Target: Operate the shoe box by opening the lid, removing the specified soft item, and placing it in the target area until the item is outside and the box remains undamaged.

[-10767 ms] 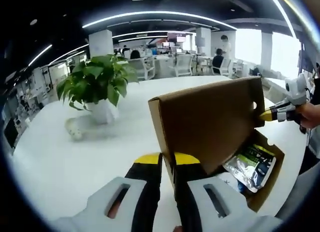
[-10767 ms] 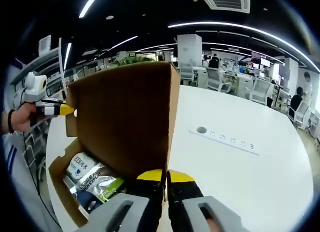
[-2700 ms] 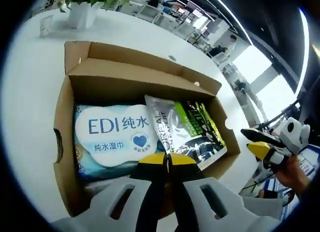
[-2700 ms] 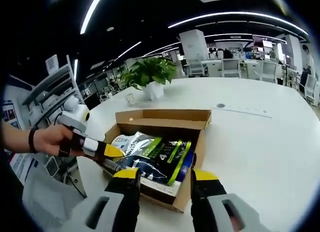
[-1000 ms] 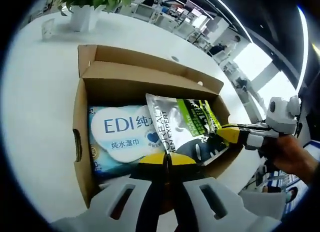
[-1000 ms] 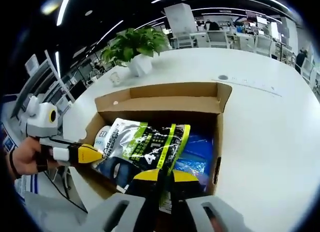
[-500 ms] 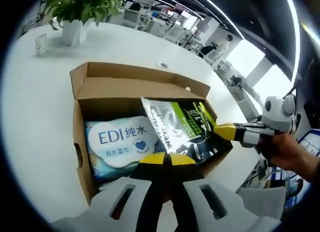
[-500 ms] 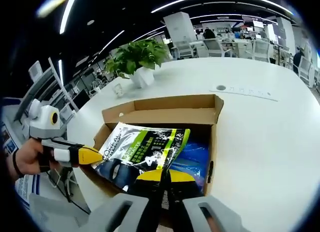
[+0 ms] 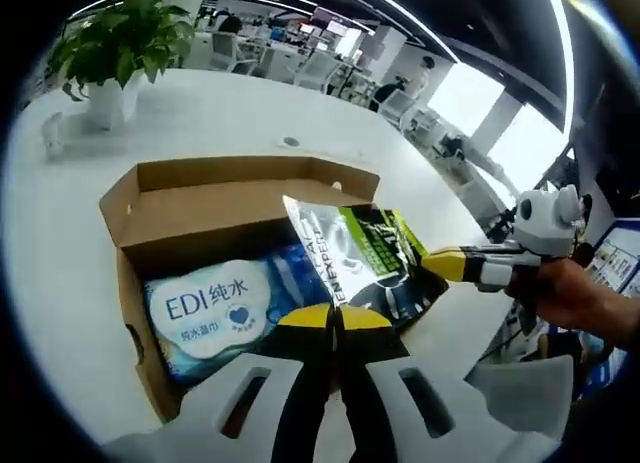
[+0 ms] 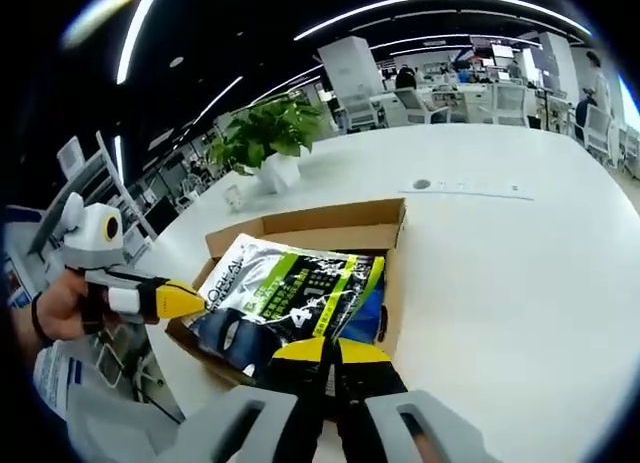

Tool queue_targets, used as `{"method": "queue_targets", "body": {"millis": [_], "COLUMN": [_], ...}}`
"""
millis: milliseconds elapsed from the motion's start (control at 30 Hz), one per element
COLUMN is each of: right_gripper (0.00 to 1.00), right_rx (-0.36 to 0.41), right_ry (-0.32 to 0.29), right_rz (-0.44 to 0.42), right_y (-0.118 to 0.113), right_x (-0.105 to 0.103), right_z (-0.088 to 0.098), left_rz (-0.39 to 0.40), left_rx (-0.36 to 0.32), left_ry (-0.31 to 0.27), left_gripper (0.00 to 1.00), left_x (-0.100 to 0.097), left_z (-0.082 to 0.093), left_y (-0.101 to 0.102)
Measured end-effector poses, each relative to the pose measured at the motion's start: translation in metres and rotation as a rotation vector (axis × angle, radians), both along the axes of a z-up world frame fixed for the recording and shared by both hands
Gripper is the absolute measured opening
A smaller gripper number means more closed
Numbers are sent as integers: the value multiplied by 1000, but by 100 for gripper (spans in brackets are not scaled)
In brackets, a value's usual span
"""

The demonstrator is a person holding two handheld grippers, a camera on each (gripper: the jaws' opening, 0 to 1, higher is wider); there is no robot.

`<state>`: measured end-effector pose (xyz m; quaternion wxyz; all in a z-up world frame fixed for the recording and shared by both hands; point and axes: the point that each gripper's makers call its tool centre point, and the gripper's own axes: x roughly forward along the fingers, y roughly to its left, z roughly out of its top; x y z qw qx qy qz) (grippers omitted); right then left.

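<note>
The shoe box [image 9: 190, 198] stands open on the white table [image 9: 60, 253], with its lid folded back on the far side. In the right gripper view the same shoe box [image 10: 395, 273] lies in front of the camera, also open.

The soft item is a silver, green and black pouch [image 9: 365, 263]. It is lifted and tilted, with most of it above the box and one end over the near wall. In the right gripper view the pouch [image 10: 290, 293] covers much of the box opening.

The left gripper [image 9: 335, 318] has its yellow-tipped fingers pressed together on the near edge of the pouch. In the right gripper view this left gripper [image 10: 190, 299] comes in from the left, held by a hand [image 10: 60, 308], and its tip touches the pouch corner.

The right gripper [image 10: 333, 351] also has its fingers pressed together on the lower edge of the pouch. In the left gripper view the right gripper [image 9: 440, 264] enters from the right and its tip meets the side of the pouch.

A blue and white pack of wet wipes [image 9: 215, 308] lies inside the box, on the bottom, beside and partly under the pouch.

A potted plant [image 9: 115, 53] stands on the table behind the box, well apart from it. Office chairs and desks are in the background.
</note>
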<state>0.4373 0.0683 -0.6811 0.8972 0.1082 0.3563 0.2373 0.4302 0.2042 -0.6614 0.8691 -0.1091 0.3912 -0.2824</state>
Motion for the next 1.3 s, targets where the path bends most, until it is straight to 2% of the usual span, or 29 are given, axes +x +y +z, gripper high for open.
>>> {"method": "queue_targets", "body": {"millis": [300,867,1300], "right_gripper": [0,0,0], "right_rx": [12,-12,-15], "right_ry": [-11,-5,5], "right_rz": [-61,-172,-218], "right_y": [-39,-125,-162], "right_x": [-6,-16,-10], "right_z": [7,8,1], "left_rz": [-87,-256,-363], "left_rx": [12,46,108], "left_ry": [-26,-43,-55], "left_gripper": [0,0,0], "left_x": [2,4,12], "left_z": [9,6,-2], "left_y": [-41,-126,-166]}}
